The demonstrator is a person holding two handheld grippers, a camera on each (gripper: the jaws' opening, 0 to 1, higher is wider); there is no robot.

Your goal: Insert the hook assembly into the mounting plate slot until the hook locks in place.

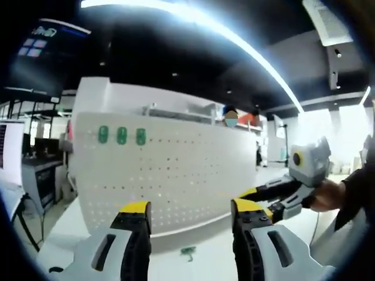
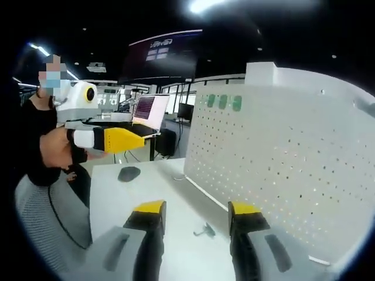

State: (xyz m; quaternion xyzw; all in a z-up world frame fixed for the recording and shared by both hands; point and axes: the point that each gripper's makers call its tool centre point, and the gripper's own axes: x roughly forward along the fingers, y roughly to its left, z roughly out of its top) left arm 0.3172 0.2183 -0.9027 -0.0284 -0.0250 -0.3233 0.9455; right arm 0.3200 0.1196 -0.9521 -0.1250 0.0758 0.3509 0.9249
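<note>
A white perforated mounting plate [image 1: 176, 170] stands upright on the white table, with three green hooks [image 1: 121, 135] fixed in a row near its top left. A small green hook assembly [image 1: 188, 252] lies loose on the table at the plate's foot. My left gripper [image 1: 192, 211] is open above that hook, holding nothing. In the right gripper view the same plate [image 2: 287, 158] fills the right side, its three hooks [image 2: 223, 102] up high, and the loose hook [image 2: 205, 230] lies between the open jaws of my right gripper [image 2: 197, 209]. Neither gripper touches it.
A person's hand [image 1: 329, 196] holds the right gripper at the right of the left gripper view. A person [image 2: 41, 140] stands at the left. A dark, mouse-like object [image 2: 129, 173] lies on the table [image 2: 117, 199]. Desks with a lit screen [image 2: 145, 109] are behind.
</note>
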